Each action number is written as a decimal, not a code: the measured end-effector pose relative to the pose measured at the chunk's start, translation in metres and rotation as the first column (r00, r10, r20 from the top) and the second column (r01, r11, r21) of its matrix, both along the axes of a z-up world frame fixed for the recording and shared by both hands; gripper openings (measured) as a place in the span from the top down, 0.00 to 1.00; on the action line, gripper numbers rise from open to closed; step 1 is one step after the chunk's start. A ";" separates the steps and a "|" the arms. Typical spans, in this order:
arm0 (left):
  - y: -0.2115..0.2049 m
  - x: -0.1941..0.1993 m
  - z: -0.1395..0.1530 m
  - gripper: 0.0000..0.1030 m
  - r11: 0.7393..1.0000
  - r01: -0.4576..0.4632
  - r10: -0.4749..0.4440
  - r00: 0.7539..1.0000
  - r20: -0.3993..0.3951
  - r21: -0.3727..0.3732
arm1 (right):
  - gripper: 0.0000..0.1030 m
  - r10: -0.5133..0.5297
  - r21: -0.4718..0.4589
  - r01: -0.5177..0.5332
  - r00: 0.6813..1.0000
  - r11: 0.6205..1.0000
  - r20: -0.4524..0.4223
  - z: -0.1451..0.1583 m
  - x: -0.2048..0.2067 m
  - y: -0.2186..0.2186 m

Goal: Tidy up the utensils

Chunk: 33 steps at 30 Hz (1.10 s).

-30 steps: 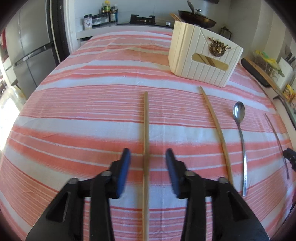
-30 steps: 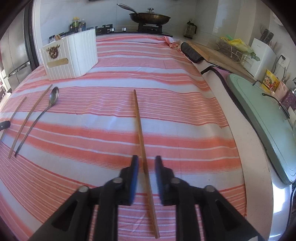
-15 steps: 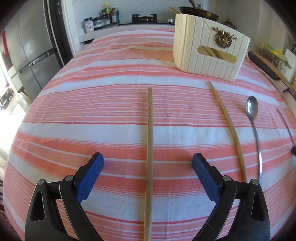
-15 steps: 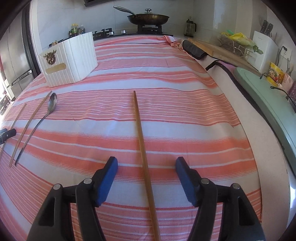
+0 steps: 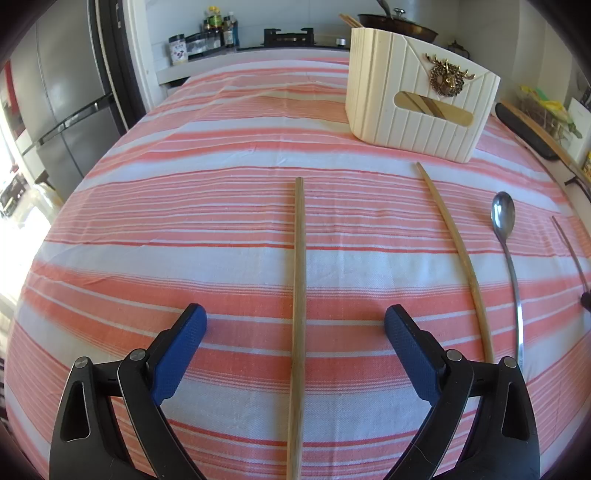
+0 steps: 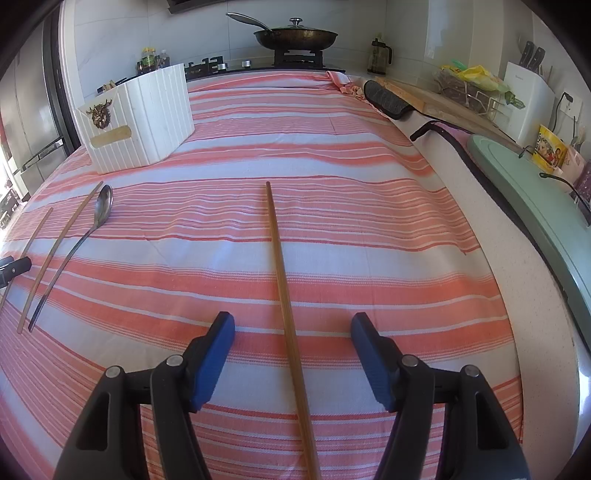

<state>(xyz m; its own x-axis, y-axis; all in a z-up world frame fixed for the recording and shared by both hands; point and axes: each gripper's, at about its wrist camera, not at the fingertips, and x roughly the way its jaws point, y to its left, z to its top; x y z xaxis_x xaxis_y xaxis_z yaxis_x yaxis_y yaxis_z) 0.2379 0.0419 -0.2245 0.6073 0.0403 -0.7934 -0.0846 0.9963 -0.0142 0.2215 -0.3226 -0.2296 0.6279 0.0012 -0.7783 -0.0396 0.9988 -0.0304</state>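
A long wooden chopstick (image 5: 298, 295) lies flat on the striped cloth (image 5: 184, 206) of the bench, its long axis running straight away from the camera, near end passing out of view below and far tip pointing toward the far side, left of the white box (image 5: 417, 107). The left claw (image 5: 295, 334) straddles it, jaws wide apart, blue pads well clear of the wood on either side and nothing held. In the right wrist view a second, darker chopstick (image 6: 286, 310) lies much the same way, near to far and leaning slightly, between the jaws of the right claw (image 6: 292, 338), which also stand apart without touching it. Both sticks look light, stiff and thin; lying flat on soft cloth they would likely roll or slide under a one-sided push, so a square pinch across the shaft near its near third, pads low to the cloth, seems the safest hold. Further right in the left view lie another pale chopstick (image 5: 458, 258), angled toward the box, then a metal spoon (image 5: 508, 258) with its bowl at the far end, smooth and probably more slippery. The box already shows wooden sticks through its slot, and looks like the place for the rest. Beyond it stand a stove and a pan (image 6: 295, 35).
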 end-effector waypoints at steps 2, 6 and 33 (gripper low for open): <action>0.000 0.000 0.000 0.05 1.000 -0.002 0.002 1.000 0.001 -0.001 | 0.35 0.000 0.000 0.000 1.000 1.000 0.000 0.000 0.000 0.000; 0.000 0.000 0.000 0.05 1.000 0.002 -0.002 1.000 -0.003 -0.002 | 0.35 0.001 0.004 -0.001 1.000 1.000 -0.001 0.000 0.000 -0.001; 0.010 0.109 0.017 0.95 0.981 0.172 -0.188 0.959 -0.211 -0.095 | 0.94 0.065 0.041 -0.057 0.968 0.998 -0.243 0.013 0.131 0.005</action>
